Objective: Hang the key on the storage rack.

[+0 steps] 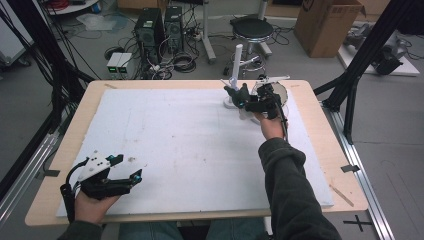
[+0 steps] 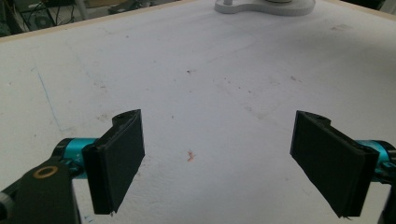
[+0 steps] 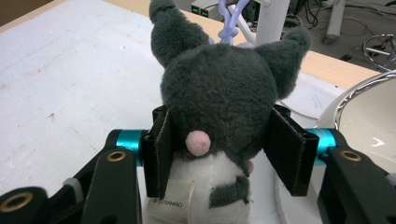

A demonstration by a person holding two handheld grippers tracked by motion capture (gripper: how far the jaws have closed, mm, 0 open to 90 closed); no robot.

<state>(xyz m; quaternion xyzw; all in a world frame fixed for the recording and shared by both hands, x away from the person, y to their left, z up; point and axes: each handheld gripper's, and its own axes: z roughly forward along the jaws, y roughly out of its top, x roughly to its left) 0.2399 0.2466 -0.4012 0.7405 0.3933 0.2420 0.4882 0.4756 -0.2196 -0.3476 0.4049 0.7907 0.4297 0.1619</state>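
A dark grey plush toy (image 3: 219,88) with pointed ears, a pink tail and a white body stands upright at the far right of the white board (image 1: 175,135). My right gripper (image 3: 219,140) is shut on it from behind, one pad against each side of its body. In the high view the toy (image 1: 239,93) sits just in front of that gripper (image 1: 245,100), beside a white stand (image 1: 237,62). A lilac loop (image 3: 229,21) rises from the toy's head towards the stand's post (image 3: 273,18). My left gripper (image 1: 128,167) rests at the near left, jaws open and nothing between them (image 2: 219,149).
A shiny round bowl (image 3: 369,107) sits right of the toy, close to the right gripper (image 1: 280,90). The stand's white base (image 2: 266,5) lies far ahead of the left gripper. Behind the table are a stool (image 1: 252,30), computer towers (image 1: 150,30) and a cardboard box (image 1: 327,25).
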